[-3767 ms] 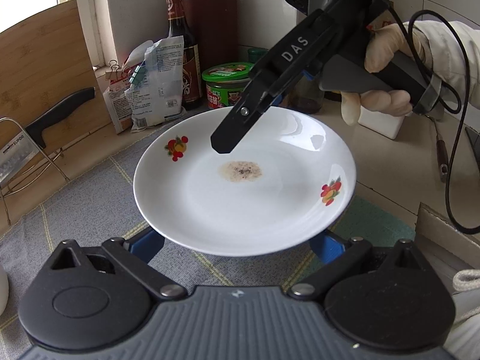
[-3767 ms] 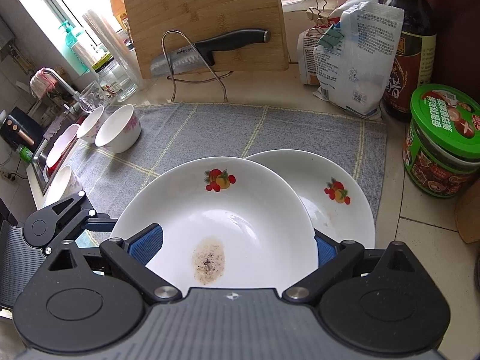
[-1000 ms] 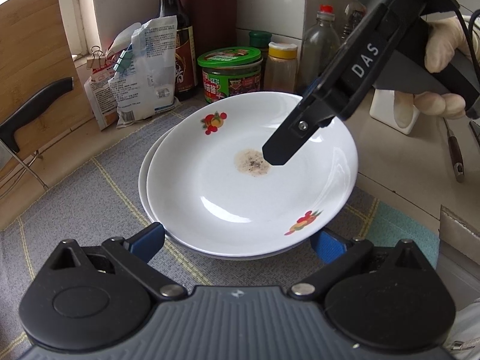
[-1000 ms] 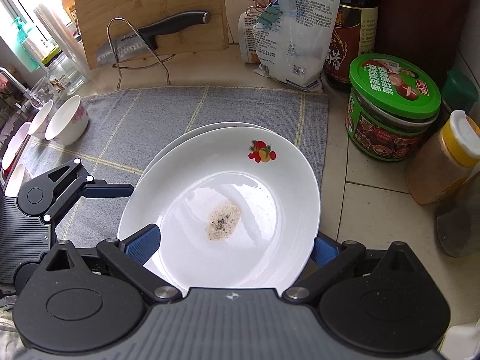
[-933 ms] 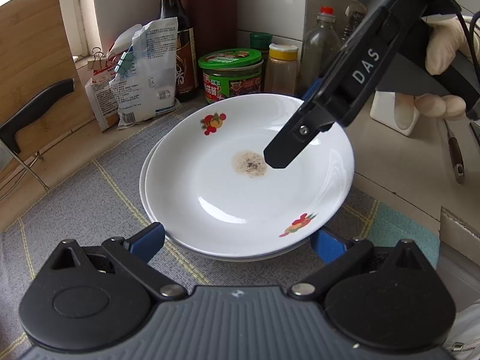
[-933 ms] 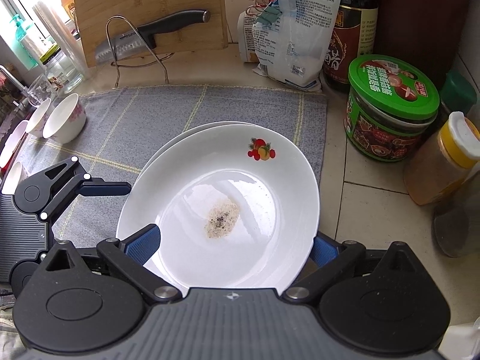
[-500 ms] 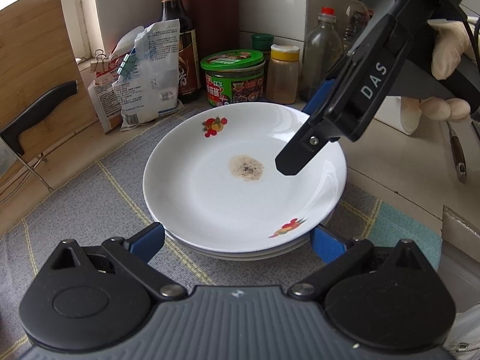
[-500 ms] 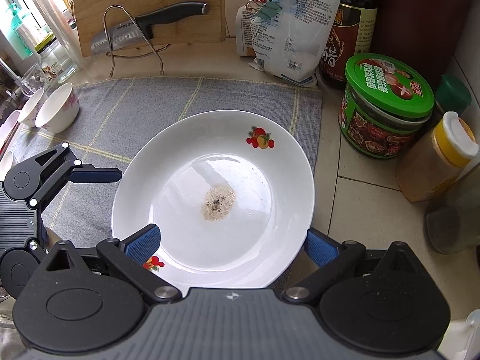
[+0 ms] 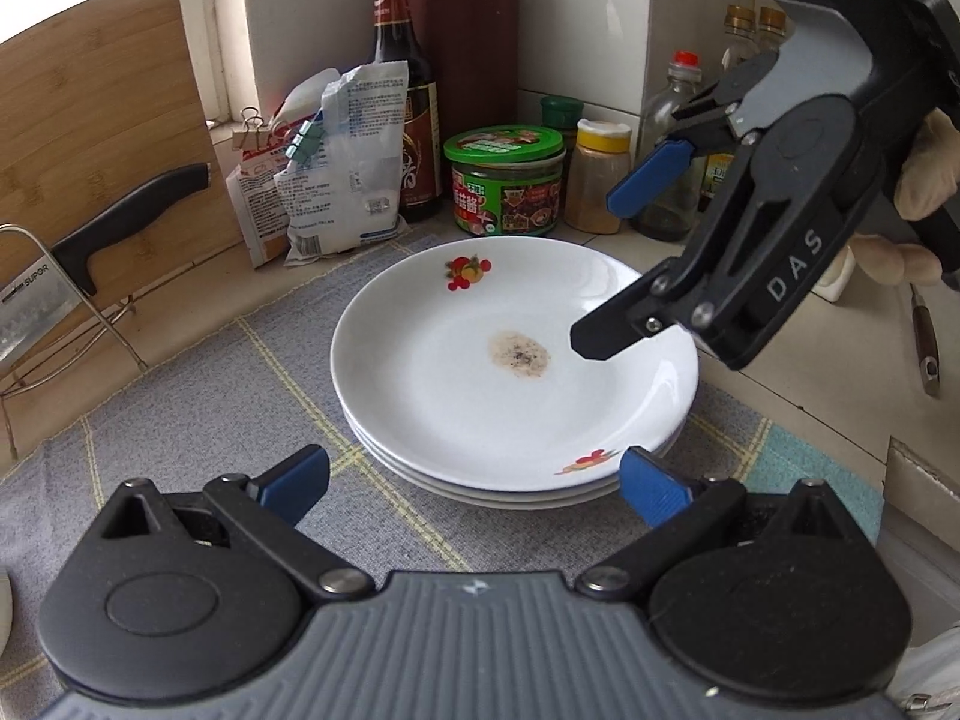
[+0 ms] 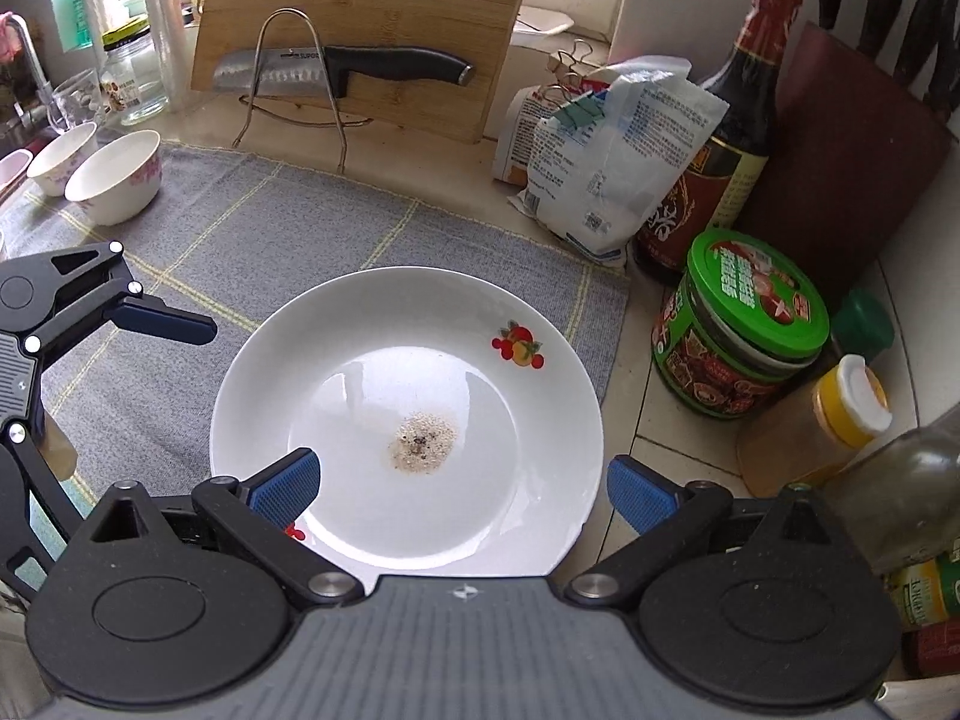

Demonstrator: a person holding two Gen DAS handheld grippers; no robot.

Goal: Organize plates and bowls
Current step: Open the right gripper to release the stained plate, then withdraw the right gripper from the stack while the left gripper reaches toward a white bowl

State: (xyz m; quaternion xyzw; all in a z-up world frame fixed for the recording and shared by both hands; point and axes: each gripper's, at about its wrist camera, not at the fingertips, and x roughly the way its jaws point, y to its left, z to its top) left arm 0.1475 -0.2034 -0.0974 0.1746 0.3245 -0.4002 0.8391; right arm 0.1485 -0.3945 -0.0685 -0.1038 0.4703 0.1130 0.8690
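Note:
A stack of white plates [image 9: 516, 360] with fruit prints sits on the grey mat [image 9: 198, 408]. The top plate [image 10: 408, 420] has a brown speckled stain in its middle. My left gripper [image 9: 474, 480] is open, its blue pads either side of the stack's near rim without touching it. My right gripper [image 9: 621, 264] hangs open above the stack's right side, held by a gloved hand [image 9: 918, 192]. In the right wrist view my right gripper [image 10: 462, 486] is open over the plate's near edge, holding nothing. Two small bowls [image 10: 114, 183] stand at the mat's far left.
A green-lidded jar [image 10: 744, 324], a soy sauce bottle [image 10: 732, 138], spice bottles and a clipped bag [image 10: 606, 162] crowd the right of the plates. A cutting board [image 10: 372, 18] and a knife on a wire rack [image 10: 336, 69] stand behind the mat.
The top plate, held by both grippers, came down onto the stack and was let go. Both grippers have since opened and drawn back; the right one has lifted clear.

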